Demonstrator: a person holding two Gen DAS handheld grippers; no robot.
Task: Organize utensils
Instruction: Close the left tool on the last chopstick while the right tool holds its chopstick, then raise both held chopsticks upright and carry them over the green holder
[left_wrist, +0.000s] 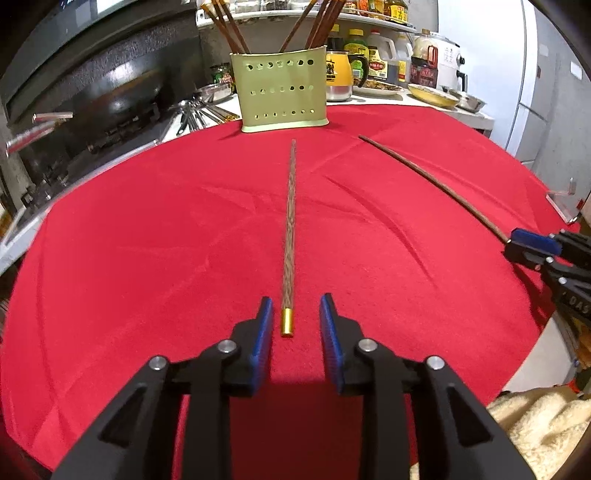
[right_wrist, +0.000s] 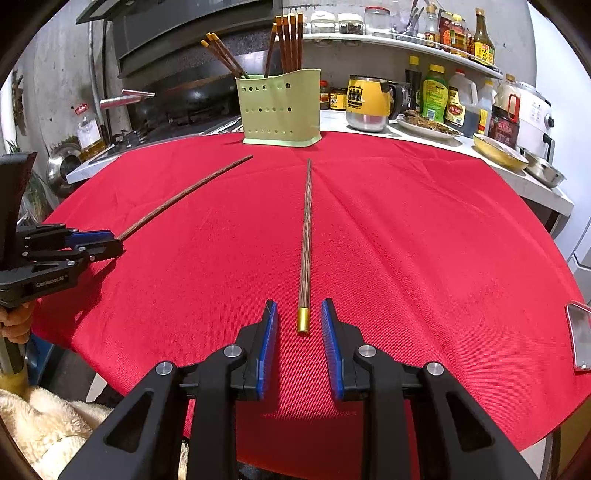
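Two brown wooden chopsticks with gold caps lie on a red cloth (left_wrist: 147, 240). In the left wrist view one chopstick (left_wrist: 290, 221) points toward a green perforated holder (left_wrist: 282, 92) that has several chopsticks standing in it. Its gold end lies between the fingertips of my left gripper (left_wrist: 295, 306), which is open, with gaps on both sides. The second chopstick (right_wrist: 306, 240) has its cap between the fingertips of my right gripper (right_wrist: 299, 310), also open and not touching it. Each view shows the other gripper at the edge: the right gripper (left_wrist: 511, 245), the left gripper (right_wrist: 116, 240).
Behind the holder (right_wrist: 279, 107) a counter carries a yellow jug (right_wrist: 367, 103), sauce bottles (right_wrist: 436, 96), plates and a white cooker (right_wrist: 532, 114). A wok and stove (left_wrist: 110, 99) stand at the back left. A fluffy cream sleeve (left_wrist: 546, 428) shows near the cloth's front edge.
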